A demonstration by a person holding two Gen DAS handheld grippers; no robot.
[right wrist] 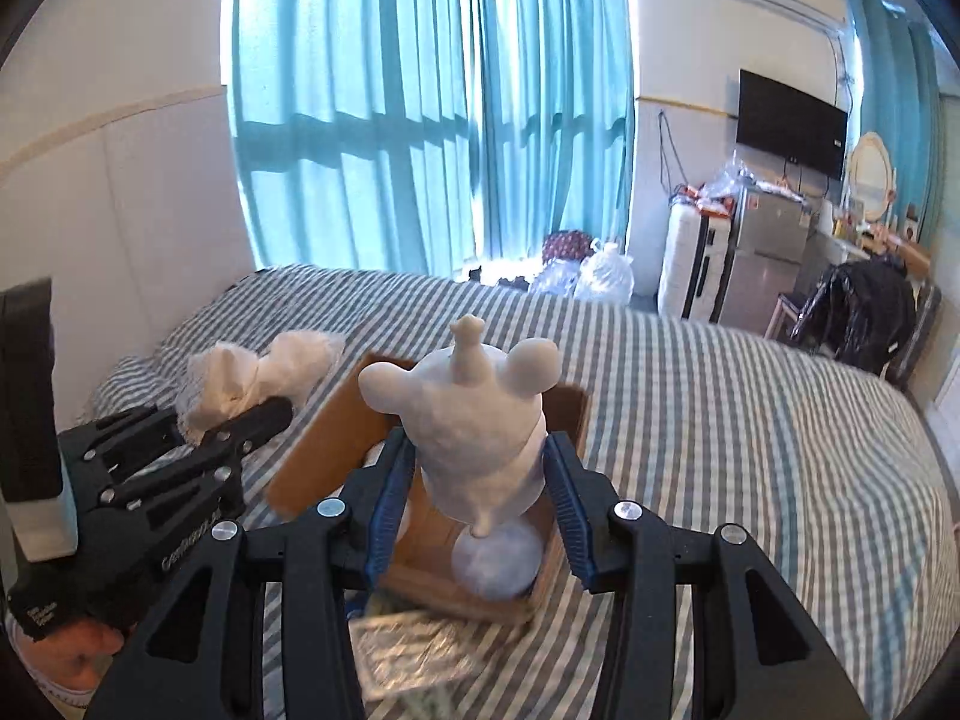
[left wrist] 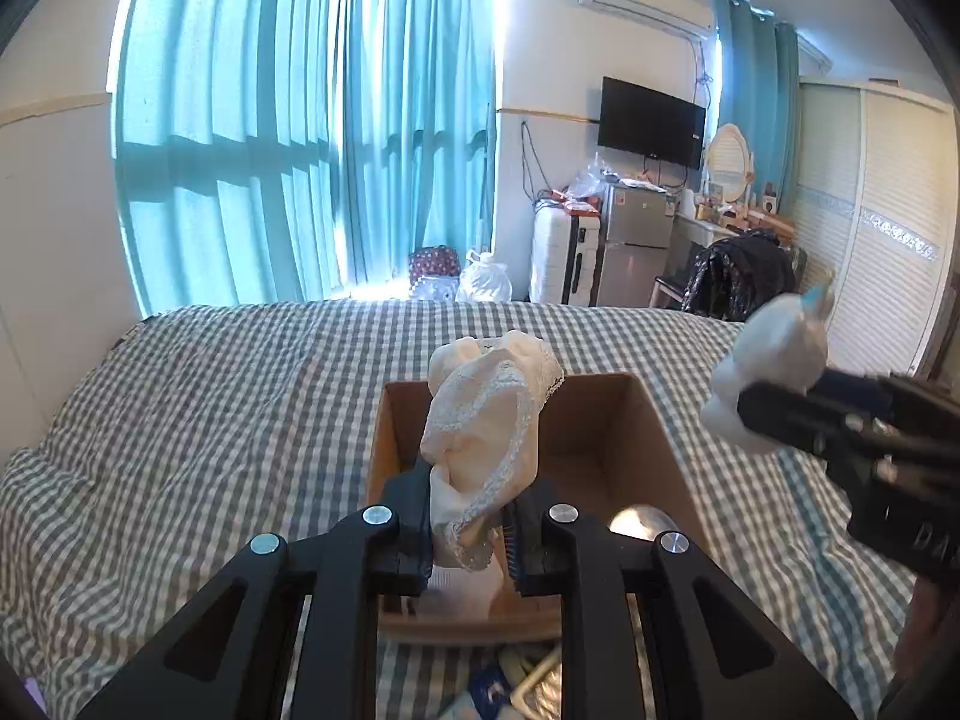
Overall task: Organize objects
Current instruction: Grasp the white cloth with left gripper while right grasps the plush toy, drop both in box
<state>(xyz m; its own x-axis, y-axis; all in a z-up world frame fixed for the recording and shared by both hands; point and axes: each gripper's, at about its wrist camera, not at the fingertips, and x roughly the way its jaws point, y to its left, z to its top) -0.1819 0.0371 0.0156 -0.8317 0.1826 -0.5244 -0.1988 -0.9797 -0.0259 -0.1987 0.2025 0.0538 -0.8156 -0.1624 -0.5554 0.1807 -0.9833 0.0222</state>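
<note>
Checked bed [left wrist: 210, 396], box [left wrist: 648, 426] sitting on it. Left gripper [left wrist: 468, 531] clamped on lace cloth [left wrist: 486, 420], held above box. Right gripper [right wrist: 477, 501] pinching white plush [right wrist: 474, 420] (mouse-eared) over box too

Box floor: the cardboard box [left wrist: 654, 438] is largely screened by the cream lace garment [left wrist: 492, 438] and black fingers [left wrist: 408, 516].
Box near wall: blurred in the right wrist view.
Items at bed's near edge [left wrist: 510, 684]: cropped by the frame, unidentifiable.
White plush toy [right wrist: 480, 426]: face unseen.
Hand [right wrist: 78, 654]: mostly cropped.
</note>
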